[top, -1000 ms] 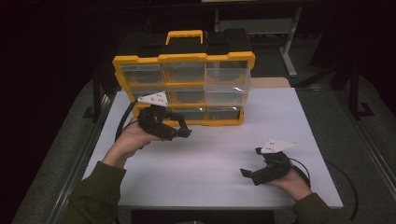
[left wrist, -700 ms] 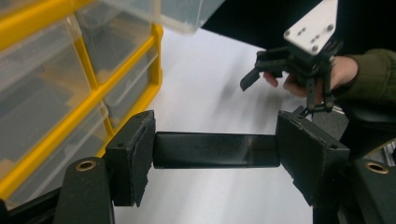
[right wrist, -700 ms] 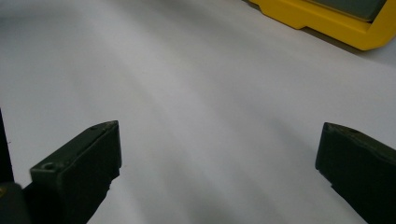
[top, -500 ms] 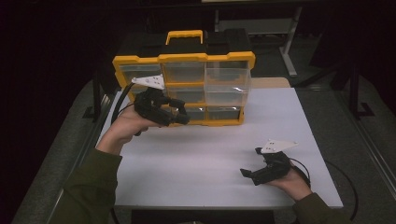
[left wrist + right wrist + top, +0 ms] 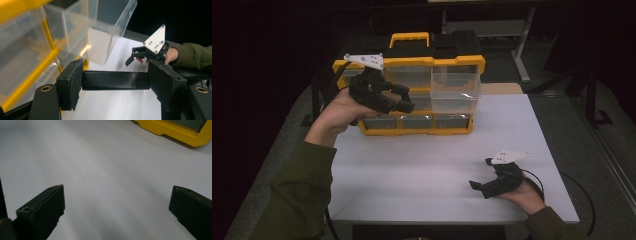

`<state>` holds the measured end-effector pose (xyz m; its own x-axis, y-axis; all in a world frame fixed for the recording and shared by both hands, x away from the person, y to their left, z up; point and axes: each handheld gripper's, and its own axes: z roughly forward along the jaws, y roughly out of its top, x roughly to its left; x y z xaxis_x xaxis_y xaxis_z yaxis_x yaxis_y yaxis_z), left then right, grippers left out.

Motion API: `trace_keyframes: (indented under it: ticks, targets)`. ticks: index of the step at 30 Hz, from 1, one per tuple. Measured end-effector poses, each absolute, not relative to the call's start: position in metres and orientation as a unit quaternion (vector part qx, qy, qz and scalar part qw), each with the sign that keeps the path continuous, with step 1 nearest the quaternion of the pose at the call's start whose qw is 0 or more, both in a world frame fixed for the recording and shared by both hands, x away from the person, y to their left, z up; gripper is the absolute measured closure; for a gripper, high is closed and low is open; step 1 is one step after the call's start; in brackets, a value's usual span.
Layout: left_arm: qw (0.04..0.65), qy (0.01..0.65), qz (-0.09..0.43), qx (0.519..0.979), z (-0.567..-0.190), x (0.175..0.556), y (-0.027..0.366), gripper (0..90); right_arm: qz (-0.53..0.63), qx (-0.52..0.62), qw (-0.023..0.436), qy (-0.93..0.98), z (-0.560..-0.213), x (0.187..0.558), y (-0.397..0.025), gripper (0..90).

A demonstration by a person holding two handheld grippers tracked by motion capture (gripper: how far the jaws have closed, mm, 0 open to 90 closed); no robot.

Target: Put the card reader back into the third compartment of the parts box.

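A yellow organizer (image 5: 412,62) with clear drawers stands upright at the back of the white table (image 5: 422,165). Its upper right clear drawer (image 5: 455,92) juts out toward me, and its wall (image 5: 100,30) looms close in the left gripper view. My left gripper (image 5: 404,105) hovers in front of the organizer's middle drawers. It is shut on a black rectangular bar (image 5: 107,80) that spans the gap between its jaws. My right gripper (image 5: 477,186) rests low on the table near the front right, jaws wide apart (image 5: 117,205) over bare white surface.
A yellow carry handle (image 5: 410,37) tops the organizer, with black latches beside it. The organizer's yellow base corner (image 5: 175,132) lies ahead of the right gripper. A dark floor and a metal stand leg (image 5: 522,50) surround the table.
The left hand has lifted its gripper from near the table up and back to the organizer's middle drawers. The right gripper has stayed put.
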<state>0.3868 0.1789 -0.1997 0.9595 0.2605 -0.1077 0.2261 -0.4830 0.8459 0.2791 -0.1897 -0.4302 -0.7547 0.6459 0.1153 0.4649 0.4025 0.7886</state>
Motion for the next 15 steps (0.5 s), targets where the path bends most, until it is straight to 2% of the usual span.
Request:
trace_keyframes:
  ticks: [15]
  targets:
    - [0.481, 0.121, 0.032, 0.868, -0.16, 0.397, 0.155, 30.6, 0.432, 0.335, 0.104, 0.831, -0.43, 0.279, -0.19, 0.0]
